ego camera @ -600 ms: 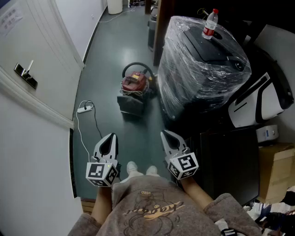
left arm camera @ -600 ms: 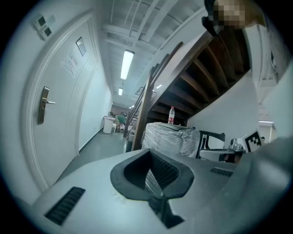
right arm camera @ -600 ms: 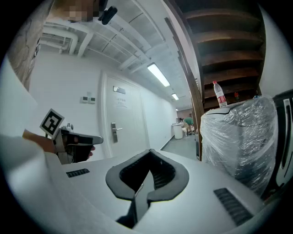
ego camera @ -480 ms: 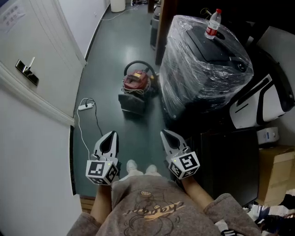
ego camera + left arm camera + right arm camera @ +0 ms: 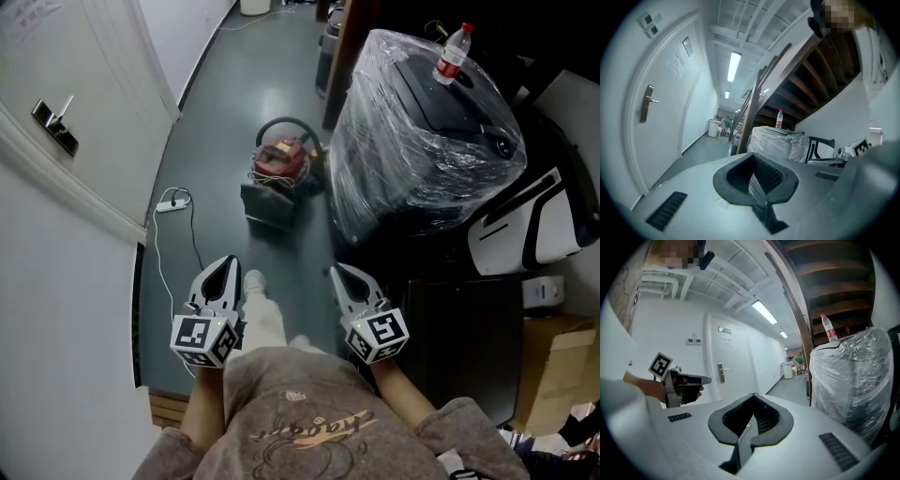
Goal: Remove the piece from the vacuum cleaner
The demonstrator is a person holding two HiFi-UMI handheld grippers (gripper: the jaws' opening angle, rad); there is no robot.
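Standing well short of the red vacuum cleaner (image 5: 278,159) on the floor (image 5: 211,141) ahead, the person (image 5: 300,412) holds left gripper (image 5: 223,267) and right gripper (image 5: 341,275) pressed together, empty (hose (image 5: 286,124) probably bendy, light; I'd pinch its rigid end).

Source: we note cool white ceiling strip lights (image 5: 734,66) overhead.
Floor: soft sheen on the floor (image 5: 272,84) far up the corridor.
Dark zone: under the stairs (image 5: 811,89), detail lost.
Glare: glints on the plastic wrap (image 5: 412,141).
Vacuum cleaner (image 5: 278,159): evenly lit, sharp.
Edges: both gripper views strongly bowed, with black corners.
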